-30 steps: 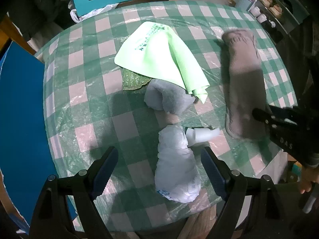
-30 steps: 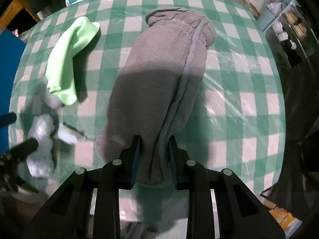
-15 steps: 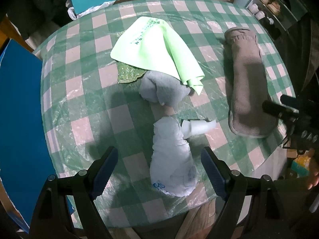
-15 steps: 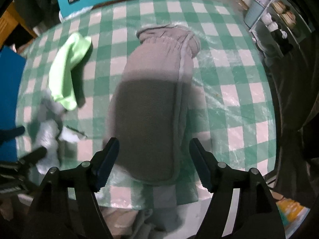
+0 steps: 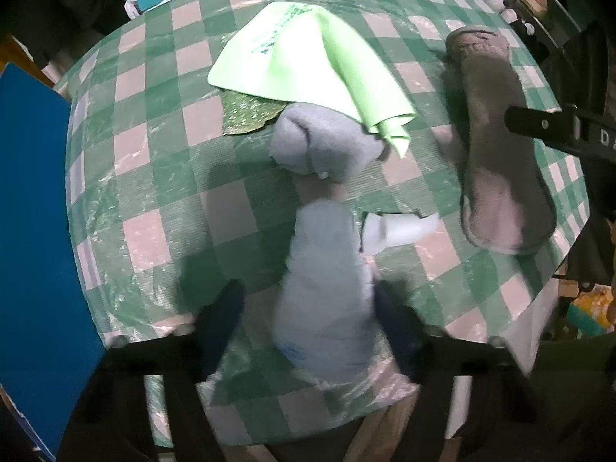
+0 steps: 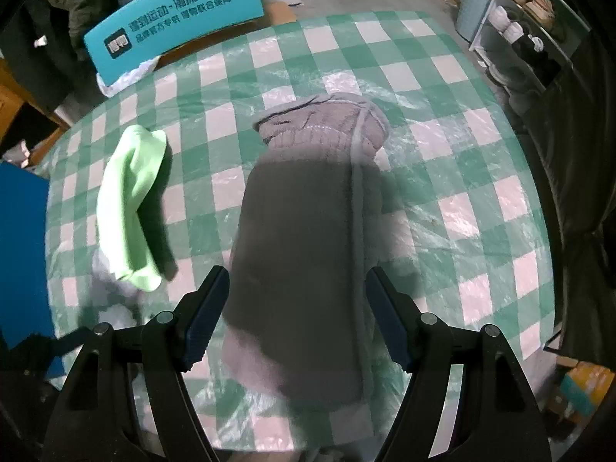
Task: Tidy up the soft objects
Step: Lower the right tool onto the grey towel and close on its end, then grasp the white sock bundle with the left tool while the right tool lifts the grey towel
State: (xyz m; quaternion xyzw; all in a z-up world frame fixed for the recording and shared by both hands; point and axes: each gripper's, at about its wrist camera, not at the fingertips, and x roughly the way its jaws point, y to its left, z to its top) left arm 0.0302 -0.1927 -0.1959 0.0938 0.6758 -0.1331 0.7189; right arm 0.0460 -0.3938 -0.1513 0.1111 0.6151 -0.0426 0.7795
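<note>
Left wrist view: my left gripper points straight down at the pale blue bundle near the close edge of the desk. Its fingers are closing, with the bundle between them; the picture is blurred there, the right finger looks to be at the cloth's side, the left one still shows a gap, so I cannot say the pads press yet. Just beyond the bundle lies a small white scrap, touching its far right side. Farther on sits a grey-blue rolled cloth, partly under the light green cloth, which also covers part of a dark green speckled piece. To the right, well apart from the bundle, the long grey fleece piece lies flat, with a dark finger of my other tool above it.

In the right wrist view, my right gripper stands spread wide over the near end of the grey fleece piece, its fingers clear of the fabric on both sides, gripping nothing. The light green cloth lies to the left on the checked cover.
</note>
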